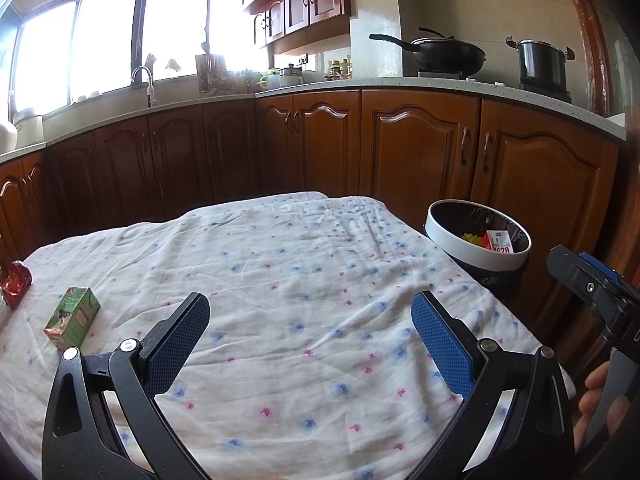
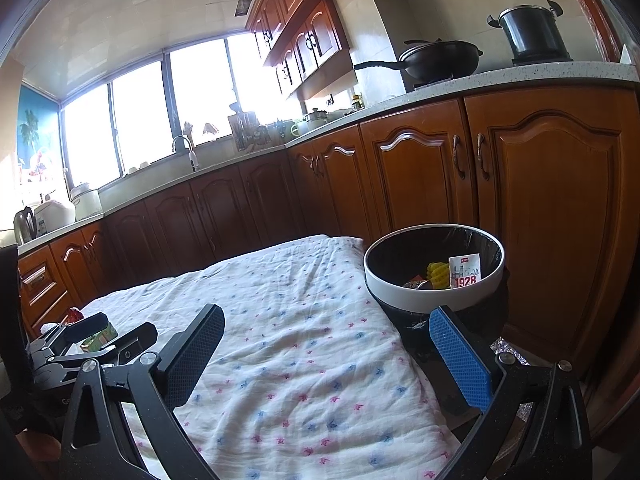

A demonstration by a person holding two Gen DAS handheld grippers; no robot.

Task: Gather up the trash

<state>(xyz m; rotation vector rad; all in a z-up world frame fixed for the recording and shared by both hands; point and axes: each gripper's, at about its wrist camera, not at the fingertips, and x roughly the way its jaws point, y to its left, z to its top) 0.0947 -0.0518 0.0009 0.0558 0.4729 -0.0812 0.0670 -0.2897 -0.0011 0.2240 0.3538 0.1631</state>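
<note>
Kitchen table, floral cloth. Left wrist view: left gripper is being held wide open, empty; green carton and red wrapper are lying far left, risking being missed.

Right wrist view: right gripper is being held wide open, empty, near bin; bin risks being knocked.

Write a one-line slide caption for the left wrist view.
Open left hand-held gripper hovers over the floral tablecloth; green carton and red wrapper await the bin.

The red wrapper is cut by the left edge; the left gripper half hides the green carton.
</note>
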